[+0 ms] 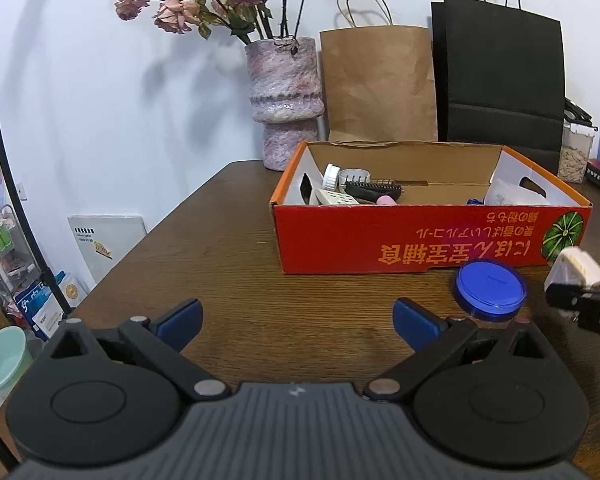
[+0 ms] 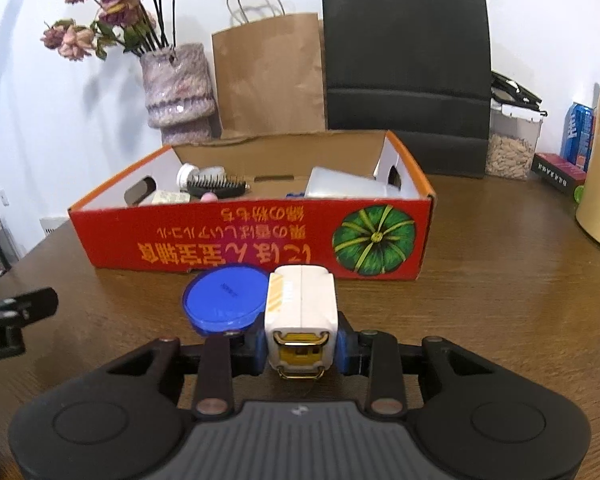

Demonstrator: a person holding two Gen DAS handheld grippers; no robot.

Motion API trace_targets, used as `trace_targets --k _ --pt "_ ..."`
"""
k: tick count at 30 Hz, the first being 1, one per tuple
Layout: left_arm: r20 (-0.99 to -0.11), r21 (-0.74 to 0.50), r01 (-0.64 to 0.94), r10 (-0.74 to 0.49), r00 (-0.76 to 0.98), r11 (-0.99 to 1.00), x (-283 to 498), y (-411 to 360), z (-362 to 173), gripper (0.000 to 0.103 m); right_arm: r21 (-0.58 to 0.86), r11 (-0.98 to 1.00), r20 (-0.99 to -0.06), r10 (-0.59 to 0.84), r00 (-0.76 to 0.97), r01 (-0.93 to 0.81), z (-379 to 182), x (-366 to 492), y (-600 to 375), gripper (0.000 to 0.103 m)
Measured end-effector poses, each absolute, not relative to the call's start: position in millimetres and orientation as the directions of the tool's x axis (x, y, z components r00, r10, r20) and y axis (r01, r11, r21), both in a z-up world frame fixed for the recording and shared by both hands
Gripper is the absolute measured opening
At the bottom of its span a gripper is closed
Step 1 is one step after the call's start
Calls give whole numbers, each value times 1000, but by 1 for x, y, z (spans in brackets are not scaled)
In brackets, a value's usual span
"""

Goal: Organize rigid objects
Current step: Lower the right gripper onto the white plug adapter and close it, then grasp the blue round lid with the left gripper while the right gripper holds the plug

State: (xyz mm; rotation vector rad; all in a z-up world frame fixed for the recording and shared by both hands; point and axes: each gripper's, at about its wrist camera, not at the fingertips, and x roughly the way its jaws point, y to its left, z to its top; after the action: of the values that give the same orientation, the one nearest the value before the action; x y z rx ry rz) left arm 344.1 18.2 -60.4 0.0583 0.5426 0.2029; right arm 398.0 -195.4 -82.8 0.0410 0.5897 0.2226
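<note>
Right gripper (image 2: 302, 350) pinches the white adapter (image 2: 300, 304) lengthwise, box (image 2: 244, 240) straight ahead beyond the blue lid (image 2: 224, 300); left gripper (image 1: 298, 318) hangs spread, empty.

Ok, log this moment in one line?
right gripper: shut on white plug adapter | left gripper: open, empty | blue lid: on table | red box: part-filled

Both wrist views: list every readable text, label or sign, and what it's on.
Red cardboard box, front: large orange Japanese print, upside down; not reliably readable.
Right gripper, seen from the left wrist: white letters "DA", cut off.
Blue round lid: small mark, too small.
White plug adapter label: blurred.
White panel past the table: too small.
</note>
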Motion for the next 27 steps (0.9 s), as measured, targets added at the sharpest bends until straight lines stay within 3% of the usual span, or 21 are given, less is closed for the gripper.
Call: trace_targets --k 27 --pt "-594 130 -125 178 785 984 389 -66 -79 103 96 977 -473 213 855 -190 -76 404 -261 31"
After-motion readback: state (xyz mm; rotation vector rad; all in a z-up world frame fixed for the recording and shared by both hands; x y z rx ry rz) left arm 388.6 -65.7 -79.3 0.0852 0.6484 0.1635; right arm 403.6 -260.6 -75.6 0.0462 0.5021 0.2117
